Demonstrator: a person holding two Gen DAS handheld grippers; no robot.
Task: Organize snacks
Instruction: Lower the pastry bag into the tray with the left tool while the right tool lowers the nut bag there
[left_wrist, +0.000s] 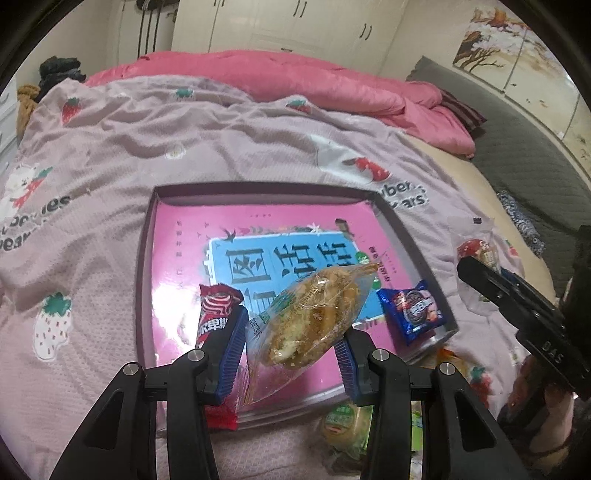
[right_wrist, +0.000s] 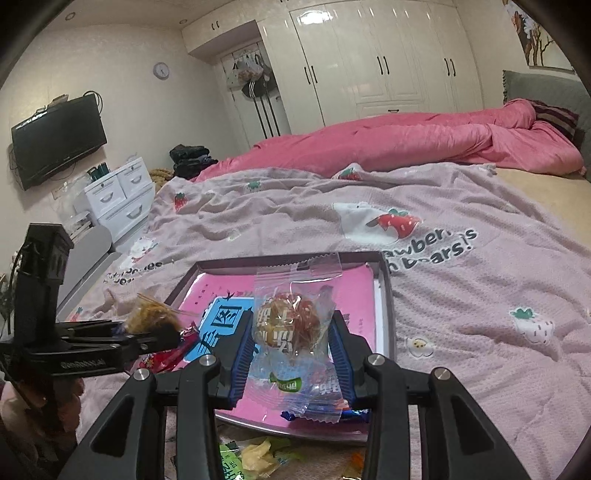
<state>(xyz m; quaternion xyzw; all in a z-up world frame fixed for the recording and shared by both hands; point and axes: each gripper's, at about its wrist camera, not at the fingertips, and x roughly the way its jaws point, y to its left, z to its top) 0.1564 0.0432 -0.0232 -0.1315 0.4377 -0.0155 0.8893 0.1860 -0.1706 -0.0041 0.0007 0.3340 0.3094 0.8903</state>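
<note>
A shallow tray with a pink and blue printed floor lies on the bed; it also shows in the right wrist view. My left gripper is shut on a clear packet of golden pastry, held above the tray's near part. A red snack bar and a blue cookie packet lie in the tray. My right gripper is shut on a clear packet with a round red-topped cake, above the tray's near edge. The left gripper shows at the left of that view.
More wrapped snacks lie on the blanket before the tray's near edge: a green-labelled one and yellow-green ones. The pale pink strawberry blanket covers the bed, with a pink duvet behind. White drawers stand left.
</note>
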